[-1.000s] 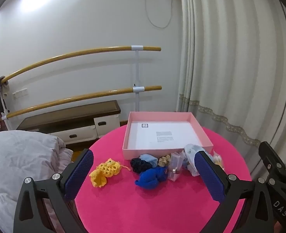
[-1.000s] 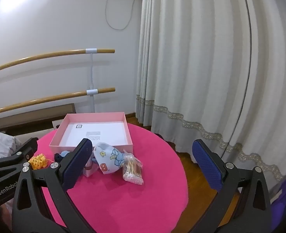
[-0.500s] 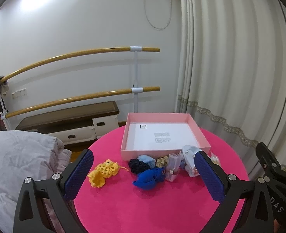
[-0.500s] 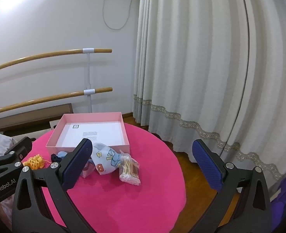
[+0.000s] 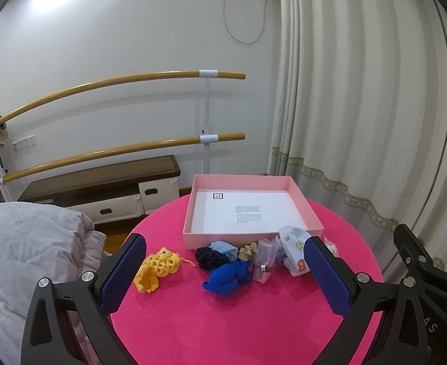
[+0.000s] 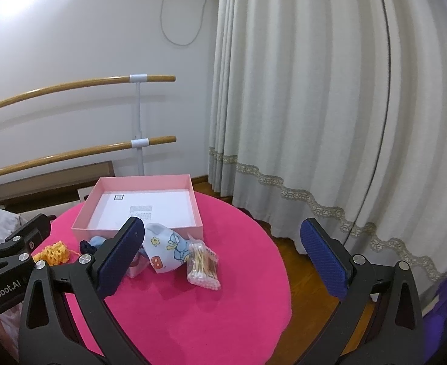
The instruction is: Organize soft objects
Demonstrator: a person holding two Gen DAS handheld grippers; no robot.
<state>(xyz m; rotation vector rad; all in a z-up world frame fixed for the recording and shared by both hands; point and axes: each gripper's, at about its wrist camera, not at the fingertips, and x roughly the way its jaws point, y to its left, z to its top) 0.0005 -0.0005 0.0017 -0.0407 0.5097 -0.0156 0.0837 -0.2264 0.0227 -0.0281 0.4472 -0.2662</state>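
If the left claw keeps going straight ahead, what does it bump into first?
Probably the blue cloth bundle, the nearest thing between the open left claw's fingers. Behind it lie the scrunchies and the pink box. Depth is hard to judge, so the claw might pass above it.

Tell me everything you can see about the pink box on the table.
The pink box is a shallow, square, open tray with no lid in view, looking like cardboard. Its low walls are pink; its floor is white, with a small printed square code near the far left corner and a block of fine print near the middle, too small to read. It holds nothing and sits flat on the far half of the round magenta table. Small soft items crowd against its near wall, including a printed cloth at the right.
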